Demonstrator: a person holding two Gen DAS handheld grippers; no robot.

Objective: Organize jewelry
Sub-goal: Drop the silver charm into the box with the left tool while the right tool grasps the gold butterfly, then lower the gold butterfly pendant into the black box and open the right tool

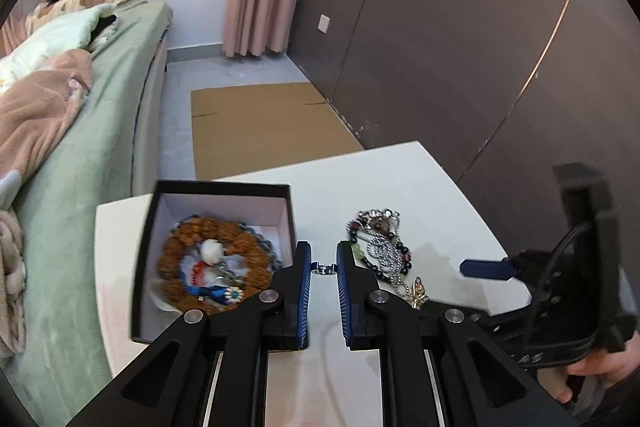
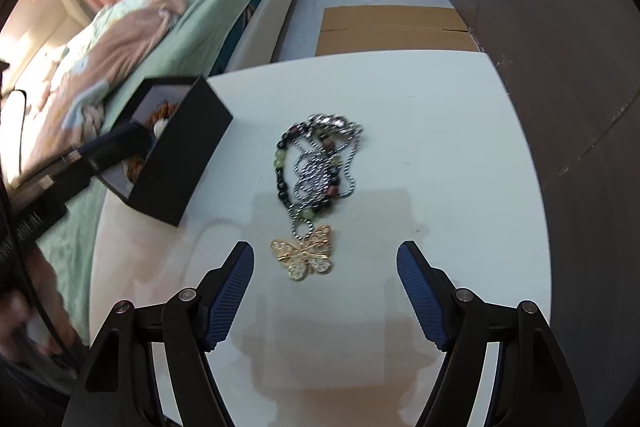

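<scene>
My left gripper [image 1: 324, 263] is shut on a small silver piece [image 1: 325, 269], pinched at the fingertips above the white table [image 1: 420, 179]. Just left of it stands an open black box [image 1: 218, 186] holding a brown bead bracelet [image 1: 244, 229] and other pieces. To its right lies a tangle of silver chain and dark beads [image 1: 380, 247] with a gold butterfly pendant [image 1: 417, 293]. In the right wrist view my right gripper [image 2: 325, 253] is open, its fingers on either side of the butterfly pendant [image 2: 306, 259] and apart from it. The chain pile [image 2: 320, 163] lies beyond the pendant.
The black box [image 2: 176, 155] sits at the table's left edge, by a bed with green bedding [image 1: 80, 187]. A flat cardboard sheet [image 1: 260, 127] lies on the floor past the table [image 2: 440, 147]. A dark wall [image 1: 480, 27] runs along the right.
</scene>
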